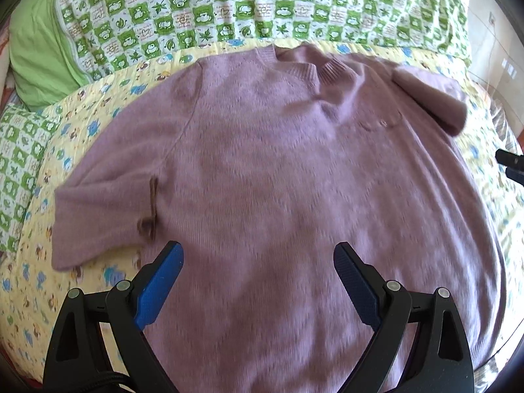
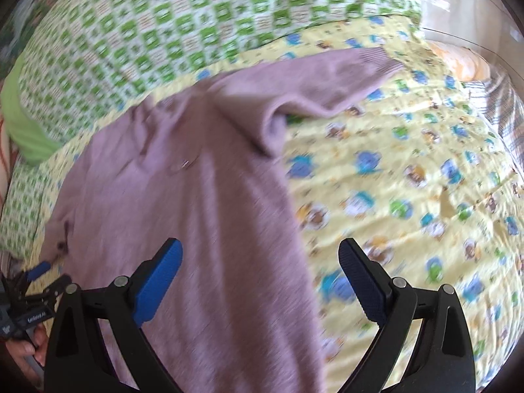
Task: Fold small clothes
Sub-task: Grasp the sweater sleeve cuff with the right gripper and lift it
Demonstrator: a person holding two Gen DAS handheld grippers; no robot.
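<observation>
While both grippers hover over the bed, neither has hold of anything. A mauve sweater lies flat, front up, on the yellow quilt, its collar toward the far edge, where a green checked blanket is bunched. The left gripper stands wide open above the sweater's lower body, beside the short left sleeve. The right gripper is also wide open, straddling the sweater's right side edge, one finger over knit, the other over quilt. The right sleeve stretches toward the far edge, creased at the shoulder.
</observation>
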